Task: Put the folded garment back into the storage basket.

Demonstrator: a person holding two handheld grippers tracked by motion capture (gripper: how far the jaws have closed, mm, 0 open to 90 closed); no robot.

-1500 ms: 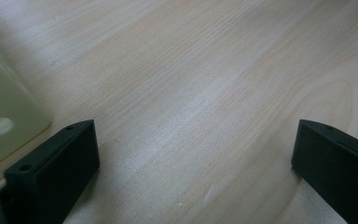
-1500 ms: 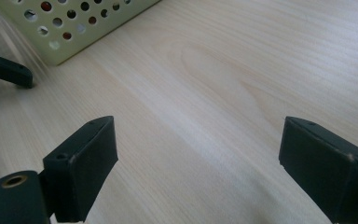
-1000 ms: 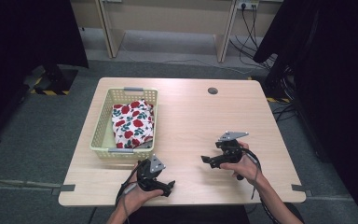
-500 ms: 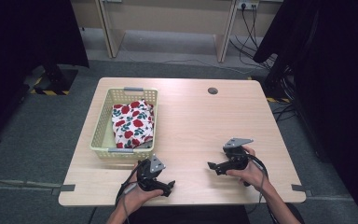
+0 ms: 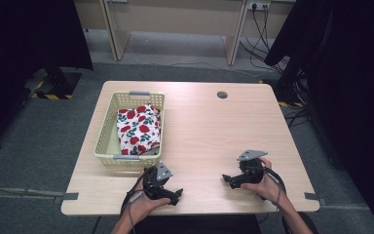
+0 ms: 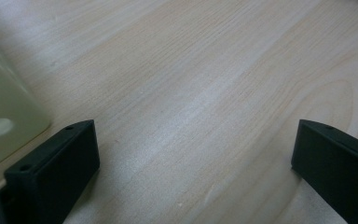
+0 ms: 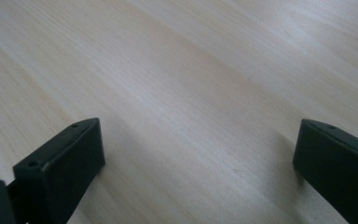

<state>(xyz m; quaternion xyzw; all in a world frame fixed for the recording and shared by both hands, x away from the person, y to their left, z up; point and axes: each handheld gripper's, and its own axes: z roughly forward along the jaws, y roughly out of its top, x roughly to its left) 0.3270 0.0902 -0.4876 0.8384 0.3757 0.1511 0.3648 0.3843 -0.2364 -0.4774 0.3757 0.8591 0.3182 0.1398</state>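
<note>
A pale yellow plastic basket (image 5: 104, 146) stands on the left half of the wooden table (image 5: 209, 131). In it lies a folded white cloth with red flowers (image 5: 139, 129). My left gripper (image 5: 175, 192) rests on the table just in front of the basket, open, with only bare wood between its jaws (image 6: 196, 135); the basket's wall (image 6: 0, 116) is at the left of that view. My right gripper (image 5: 226, 179) lies low near the front right of the table. Its jaws have just been opening and stand wide apart over bare wood (image 7: 198, 135).
A round cable hole (image 5: 222, 94) sits near the table's far edge. Beyond the table are the legs of another desk (image 5: 231, 36) and cables (image 5: 263, 29) on the grey floor. Dark curtains (image 5: 350, 73) hang at both sides.
My right hand has drawn its gripper toward the table's near edge, slightly right and lower. The left hand, basket and cloth have stayed put.
</note>
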